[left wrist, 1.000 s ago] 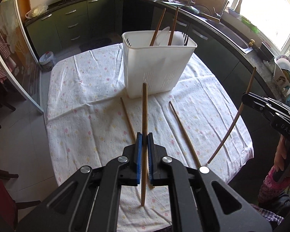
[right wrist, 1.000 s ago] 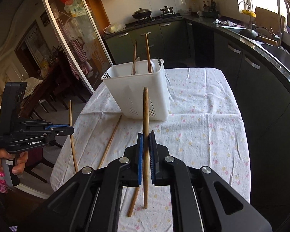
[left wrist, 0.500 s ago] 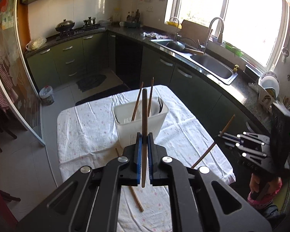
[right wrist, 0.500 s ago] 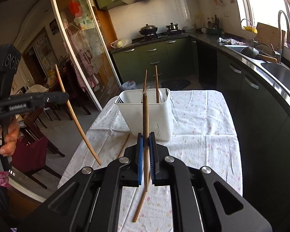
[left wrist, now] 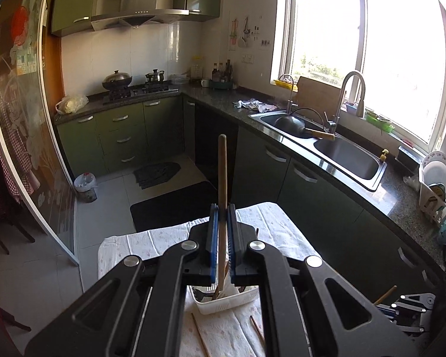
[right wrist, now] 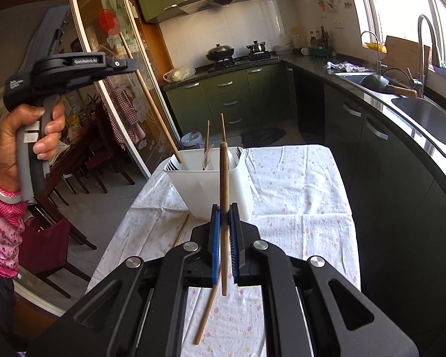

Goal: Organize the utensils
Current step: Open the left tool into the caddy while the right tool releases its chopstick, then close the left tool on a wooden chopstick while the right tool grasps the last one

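The left claw (right wrist: 130, 65) pinches a long wooden chopstick (right wrist: 151, 101), its lower tip just inside the white plastic utensil basket (right wrist: 220, 196) on the bench; the right claw (right wrist: 224, 238) pinches a second upright wooden chopstick (right wrist: 224, 184), nearer than the basket.

1. A home kitchen with green cabinets (left wrist: 119, 136) beneath a dark stone counter.
2. A range hood (left wrist: 136, 6) hangs above a gas stove holding a wok (left wrist: 117, 79) and a pot (left wrist: 154, 76).
3. A steel sink (left wrist: 336, 148) with a tall tap sits under a bright window (left wrist: 371, 44).
4. A cloth-covered surface (right wrist: 297, 184) stands in the middle.
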